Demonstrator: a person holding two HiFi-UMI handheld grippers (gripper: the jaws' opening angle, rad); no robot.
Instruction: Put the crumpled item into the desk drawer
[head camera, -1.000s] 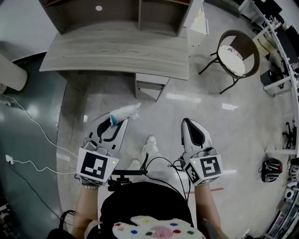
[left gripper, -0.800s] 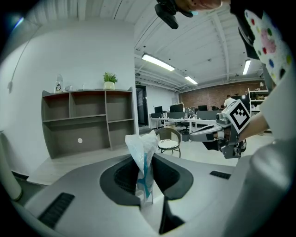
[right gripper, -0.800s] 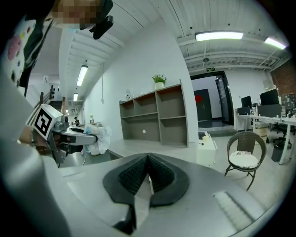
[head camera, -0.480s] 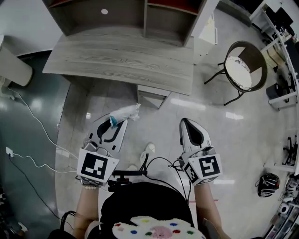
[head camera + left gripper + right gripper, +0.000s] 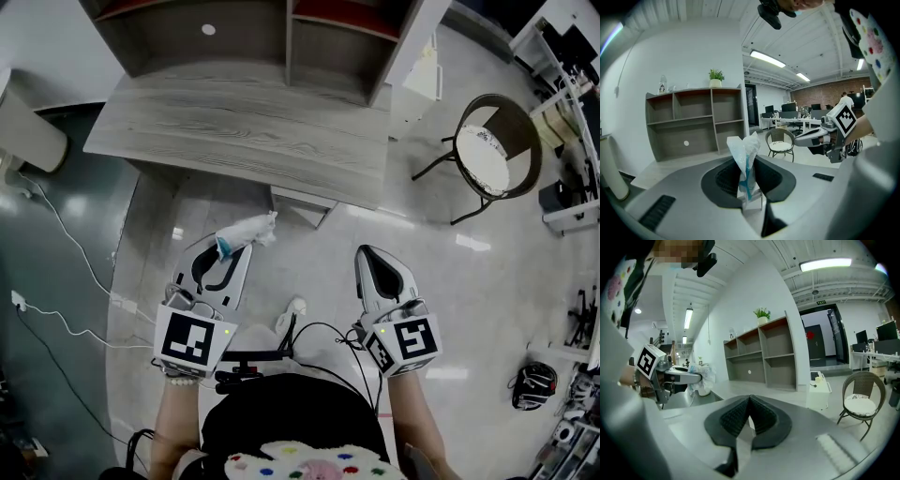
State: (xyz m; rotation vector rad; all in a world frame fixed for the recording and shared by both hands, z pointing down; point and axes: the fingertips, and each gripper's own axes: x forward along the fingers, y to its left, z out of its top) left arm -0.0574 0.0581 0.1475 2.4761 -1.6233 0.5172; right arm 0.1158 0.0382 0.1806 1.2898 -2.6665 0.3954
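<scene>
We hold the crumpled item (image 5: 247,231), a pale wad of thin plastic or paper with a blue streak, pinched in the left gripper (image 5: 230,247). The left gripper view shows its jaws closed on the lower part of the wad (image 5: 746,157), so most of the material sticks up and out past the tips. Gripping it low like this looks secure enough for carrying and leaves the loose bulk free to go into the drawer first. The right gripper (image 5: 367,255) carries nothing, and in its own view the ribbed pads (image 5: 761,417) meet with nothing between them. We judge that this hand is kept free to pull the drawer, since the left one is occupied. Both grippers hang over the floor (image 5: 309,253) in front of us, short of the desk (image 5: 234,127), with the wad in the air just ahead of the desk's near edge. The drawer (image 5: 302,199) shows only as a pale front tucked under that edge, to the right of the wad, and it looks shut, though we cannot be sure from this steep angle. If so, the likely next job is to open it with the free hand. Behind the desk stands a shelf unit (image 5: 281,37), and a chair (image 5: 494,155) sits well off to the right, clear of our path.
</scene>
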